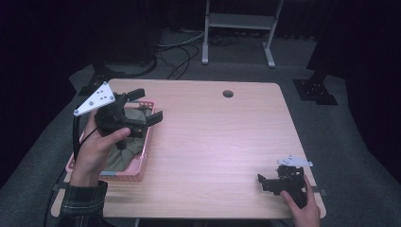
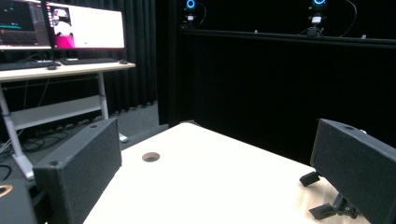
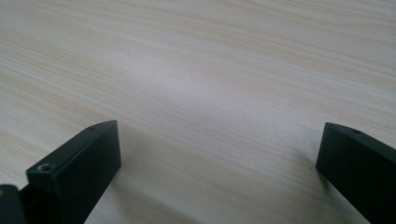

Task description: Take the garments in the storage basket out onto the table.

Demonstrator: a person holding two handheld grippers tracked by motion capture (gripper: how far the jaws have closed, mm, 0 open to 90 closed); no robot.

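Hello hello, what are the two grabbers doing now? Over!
Left gripper open, held up over the pink basket. Right gripper open, low on the table. Dark cloth lies in the basket. Nothing between them.

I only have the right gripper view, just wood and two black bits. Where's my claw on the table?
Observer: Your right claw sits low at the table's near right corner, held by a hand.
Operator: Is there anything to grab?
Observer: A pink basket at the table's left edge, with olive cloth inside.
Operator: Where's the other claw?
Observer: The left claw is raised above that basket, jaws wide apart, nothing between them.
Operator: What does it look at?
Observer: Across the table, toward a round hole and a desk with monitors.
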